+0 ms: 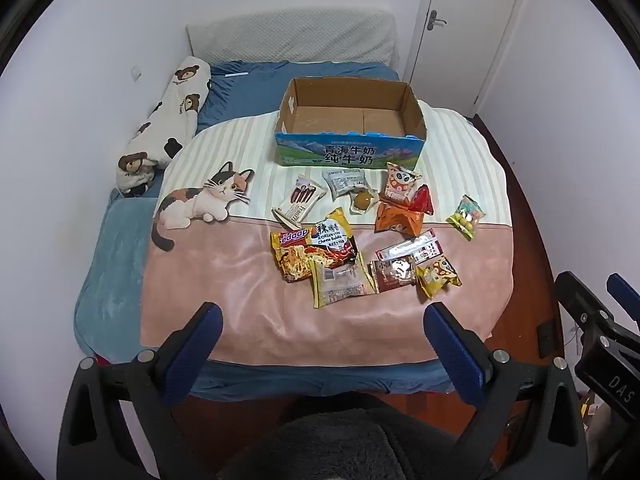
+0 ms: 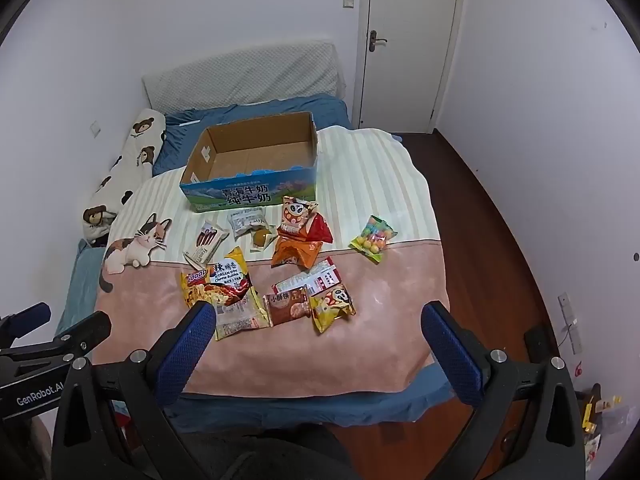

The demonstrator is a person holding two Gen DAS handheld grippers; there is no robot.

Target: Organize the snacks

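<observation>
Both grippers, left (image 1: 322,322) & right (image 2: 316,320), hung w/ fingers spread, empty, over scattered foil snack packets (image 1: 352,236), open blue-printed cardboard box (image 1: 348,128) behind, prob. awaiting them.

An open cardboard box (image 1: 349,120) with a blue printed front stood upright and empty. Just in front of it lay scattered snack packets: a Franzi biscuit pack (image 1: 297,202), noodle bags (image 1: 316,250), an orange pouch (image 1: 398,220), and a candy bag (image 1: 467,216) farther right.
</observation>
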